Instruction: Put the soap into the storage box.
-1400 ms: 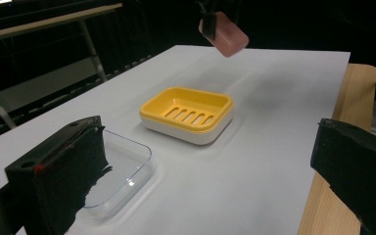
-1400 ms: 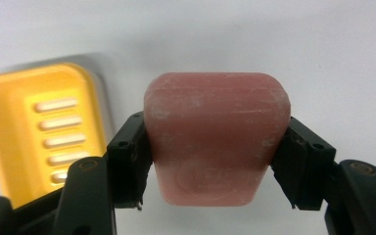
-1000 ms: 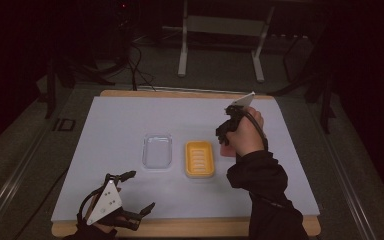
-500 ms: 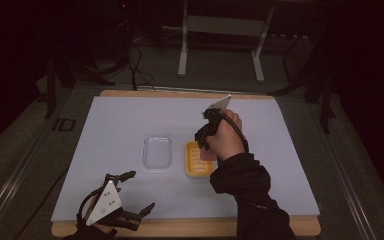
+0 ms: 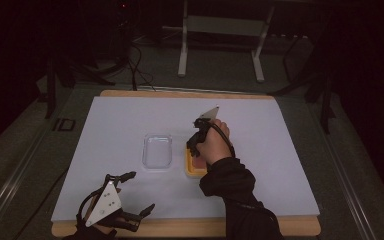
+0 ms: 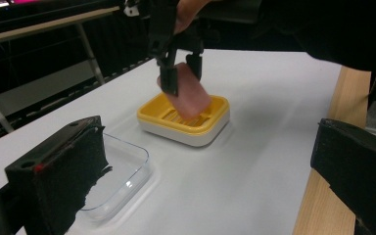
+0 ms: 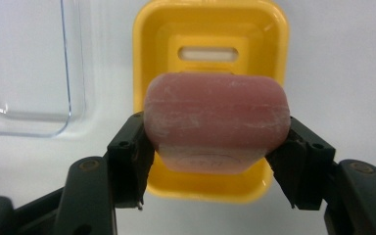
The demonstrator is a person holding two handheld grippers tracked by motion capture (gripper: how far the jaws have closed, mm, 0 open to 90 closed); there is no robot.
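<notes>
A pink bar of soap (image 7: 215, 117) is clamped between the jaws of my right gripper (image 7: 215, 152), which is shut on it. The bar hangs tilted right over the yellow soap dish (image 7: 142, 58), its low corner near the slotted floor; I cannot tell whether they touch. The left gripper view shows the same soap (image 6: 188, 93), dish (image 6: 196, 129) and right gripper (image 6: 181, 73) from the side. In the high view the right gripper (image 5: 194, 145) is above the dish (image 5: 195, 170) at mid table. My left gripper (image 5: 140, 191) rests open at the front left, holding nothing.
A clear plastic tray (image 5: 158, 151) lies just left of the dish, a small gap between them. A white sheet (image 5: 280, 150) covers the wooden table, whose front edge (image 5: 190, 227) is near the left gripper. Dark stands and cables sit beyond the far edge.
The right gripper has carried the soap leftward and down, from right of the dish to directly over it. The left gripper has stayed put.
</notes>
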